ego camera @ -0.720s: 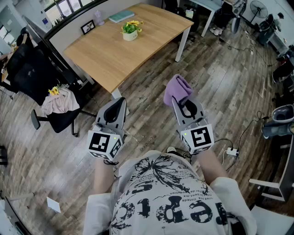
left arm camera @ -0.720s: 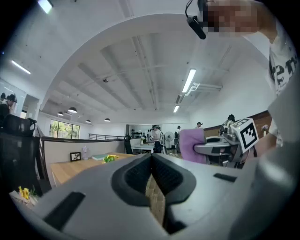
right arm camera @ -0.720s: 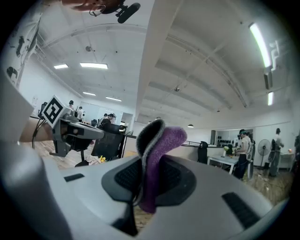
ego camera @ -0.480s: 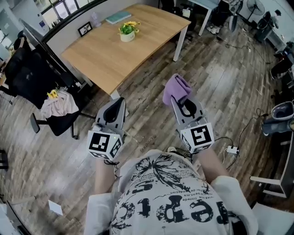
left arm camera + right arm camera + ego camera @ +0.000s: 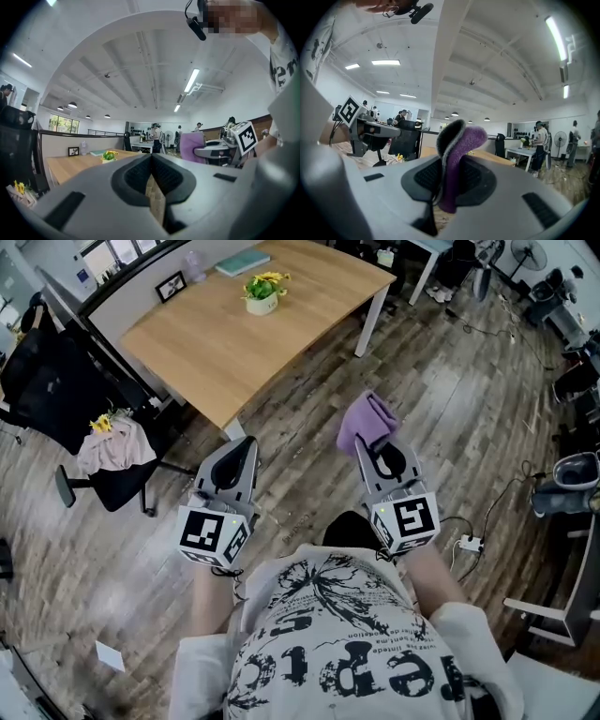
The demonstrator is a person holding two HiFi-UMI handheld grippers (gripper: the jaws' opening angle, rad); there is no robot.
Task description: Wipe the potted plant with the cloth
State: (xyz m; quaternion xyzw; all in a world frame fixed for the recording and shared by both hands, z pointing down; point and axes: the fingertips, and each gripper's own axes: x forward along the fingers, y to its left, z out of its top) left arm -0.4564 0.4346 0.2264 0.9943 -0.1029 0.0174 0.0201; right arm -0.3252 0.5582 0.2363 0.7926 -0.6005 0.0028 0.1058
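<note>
Sticking forward lengthwise from clenched right hand-held gripper (image 5: pixel 371 448), purple cloth (image 5: pixel 366 420), seemingly folded

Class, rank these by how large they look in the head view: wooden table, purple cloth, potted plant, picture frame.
1. wooden table
2. purple cloth, though it is nearer the camera
3. potted plant
4. picture frame

Left gripper (image 5: pixel 247 442) closed; right gripper (image 5: pixel 376 441) clamped.

White T-shirt (image 5: pixel 347 643) printed in black; the left gripper (image 5: pixel 244 442) and right gripper (image 5: pixel 375 450) are grey, each with a black-and-white marker cube (image 5: pixel 208 532).
</note>
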